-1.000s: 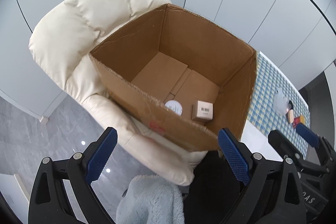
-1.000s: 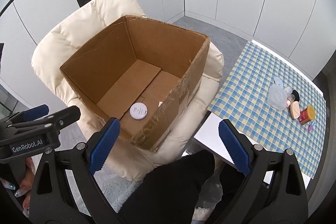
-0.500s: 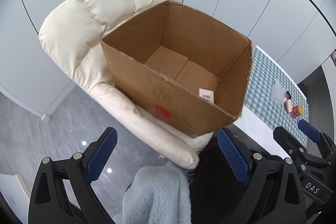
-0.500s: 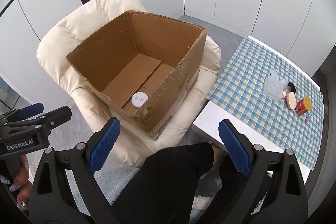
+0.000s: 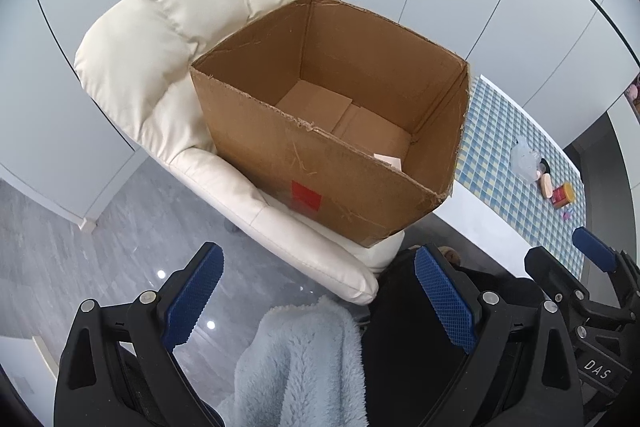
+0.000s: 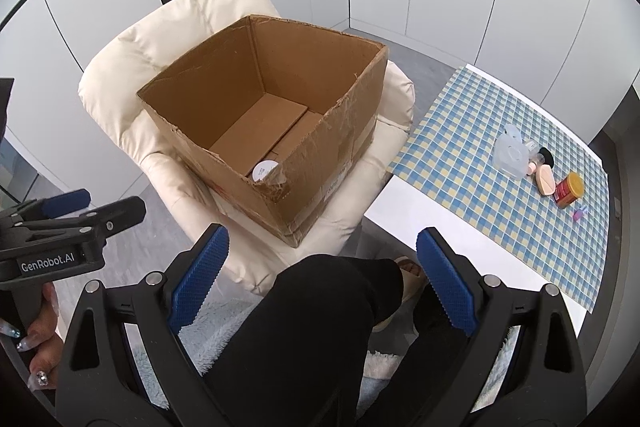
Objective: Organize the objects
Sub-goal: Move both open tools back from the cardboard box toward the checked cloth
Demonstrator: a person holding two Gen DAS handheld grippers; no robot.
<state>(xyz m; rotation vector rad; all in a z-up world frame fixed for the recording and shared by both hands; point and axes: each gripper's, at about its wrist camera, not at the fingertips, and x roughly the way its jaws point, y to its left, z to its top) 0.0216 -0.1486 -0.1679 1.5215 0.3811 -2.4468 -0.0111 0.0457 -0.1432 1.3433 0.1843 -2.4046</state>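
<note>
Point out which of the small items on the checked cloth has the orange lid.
The red jar at the right end of the cluster on the checked cloth. Its orange lid sets it apart from the peach sponge beside it and the clear plastic case further left.

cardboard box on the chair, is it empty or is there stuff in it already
Not empty. The cardboard box stands open-topped, with a small round white container on its floor; the left wrist view shows a small pale box there too.

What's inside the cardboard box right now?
In the box: a round white lid and the top of a small pale carton. The near wall hides the rest of the floor.
</note>
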